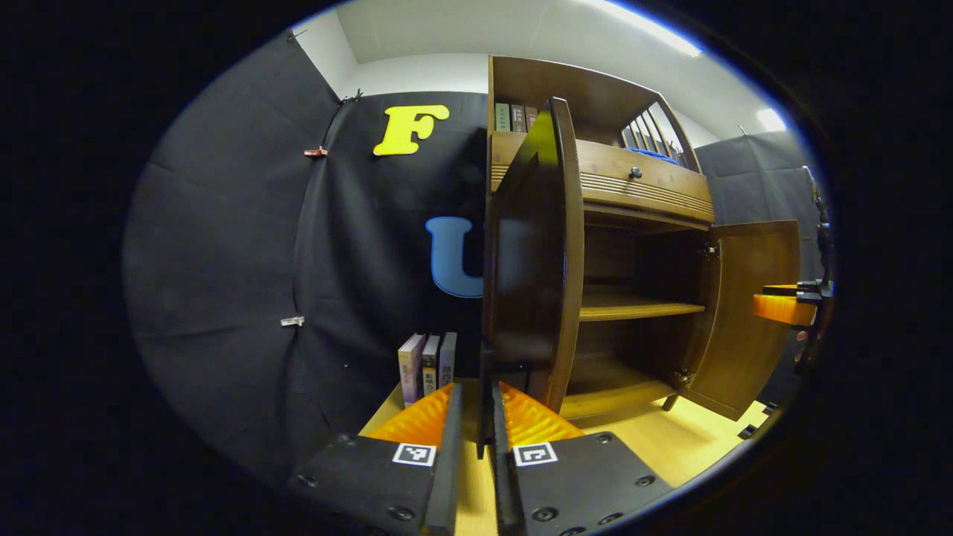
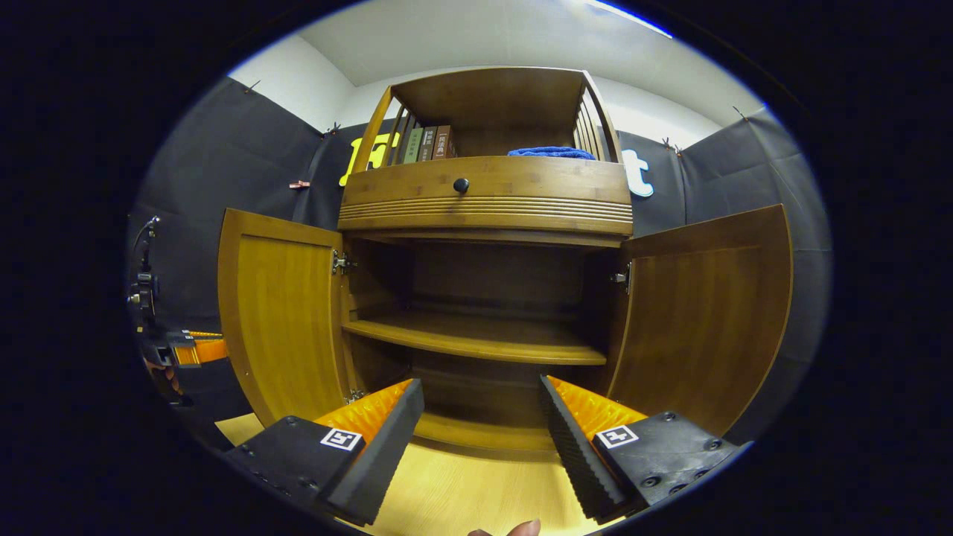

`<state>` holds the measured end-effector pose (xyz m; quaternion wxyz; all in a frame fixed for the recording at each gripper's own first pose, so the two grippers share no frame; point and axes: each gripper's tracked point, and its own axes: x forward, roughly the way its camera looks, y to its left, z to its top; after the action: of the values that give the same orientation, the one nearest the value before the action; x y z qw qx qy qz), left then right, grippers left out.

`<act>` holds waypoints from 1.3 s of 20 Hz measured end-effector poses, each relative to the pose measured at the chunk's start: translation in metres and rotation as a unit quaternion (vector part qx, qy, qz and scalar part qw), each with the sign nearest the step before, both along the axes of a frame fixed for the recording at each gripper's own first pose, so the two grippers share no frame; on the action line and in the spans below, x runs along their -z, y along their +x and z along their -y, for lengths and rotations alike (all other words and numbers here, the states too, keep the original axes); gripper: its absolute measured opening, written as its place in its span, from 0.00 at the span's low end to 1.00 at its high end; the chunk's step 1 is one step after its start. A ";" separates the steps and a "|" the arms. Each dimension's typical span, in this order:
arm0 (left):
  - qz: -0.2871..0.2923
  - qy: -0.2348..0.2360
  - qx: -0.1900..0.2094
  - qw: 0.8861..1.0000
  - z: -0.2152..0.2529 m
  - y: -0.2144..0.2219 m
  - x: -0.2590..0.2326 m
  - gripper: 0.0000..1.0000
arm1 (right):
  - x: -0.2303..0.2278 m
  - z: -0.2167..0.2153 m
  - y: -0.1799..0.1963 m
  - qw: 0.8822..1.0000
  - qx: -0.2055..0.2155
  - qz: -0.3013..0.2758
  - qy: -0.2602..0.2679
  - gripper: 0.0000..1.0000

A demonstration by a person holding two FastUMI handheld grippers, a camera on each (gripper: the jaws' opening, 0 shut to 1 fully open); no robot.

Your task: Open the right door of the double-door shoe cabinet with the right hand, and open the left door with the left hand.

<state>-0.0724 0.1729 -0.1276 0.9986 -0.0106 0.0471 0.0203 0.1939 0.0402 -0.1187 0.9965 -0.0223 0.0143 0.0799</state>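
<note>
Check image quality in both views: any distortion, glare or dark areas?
Left gripper view: fisheye bows the brown wooden left door; its facing side is shadowed; the ceiling light strip blows out. Right gripper view: sharp; cabinet interior dim; the wooden right door curves.

The left gripper (image 1: 476, 417) has its fingers (image 1: 449, 439) drawn nearly together, pinching the lower edge of the left door (image 1: 532, 253) of the shoe cabinet (image 2: 484, 246), which stands edge-on between them. The right gripper (image 2: 482, 432) hangs in front of the cabinet's open middle with its fingers (image 2: 387, 435) spread wide and holding nothing, apart from the right door (image 2: 703, 313). A fingertip (image 2: 514, 529) shows just below that gripper.
</note>
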 end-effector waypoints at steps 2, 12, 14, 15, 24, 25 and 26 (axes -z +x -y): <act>-0.001 0.006 -0.007 1.000 0.001 -0.012 -0.002 0.36 | 0.000 -0.001 0.000 1.000 -0.004 0.001 0.000 0.98; 0.006 0.020 -0.027 0.999 0.055 -0.064 -0.021 0.95 | 0.000 0.003 -0.002 1.000 -0.013 0.002 0.006 0.98; 0.015 0.014 -0.028 0.999 0.074 -0.064 -0.031 0.95 | 0.000 0.003 -0.001 1.000 -0.013 0.003 0.008 0.98; 0.017 0.011 -0.028 0.999 0.084 -0.061 -0.036 0.95 | -0.001 0.004 0.000 1.000 -0.013 0.004 0.007 0.98; 0.018 -0.001 -0.011 1.000 0.165 -0.022 -0.054 0.95 | -0.008 0.021 -0.002 0.999 0.024 0.017 0.018 0.95; 0.018 0.001 -0.008 1.000 0.174 -0.017 -0.057 0.95 | -0.010 0.022 -0.001 0.999 0.029 0.021 0.021 0.95; 0.017 0.005 -0.006 1.000 0.182 -0.011 -0.058 0.95 | -0.011 0.022 0.000 0.999 0.032 0.025 0.023 0.95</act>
<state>-0.0836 -0.0087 -0.0692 0.9992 -0.0067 0.0300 0.0265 0.1942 0.0179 -0.1076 0.9988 -0.0010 -0.0120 0.0480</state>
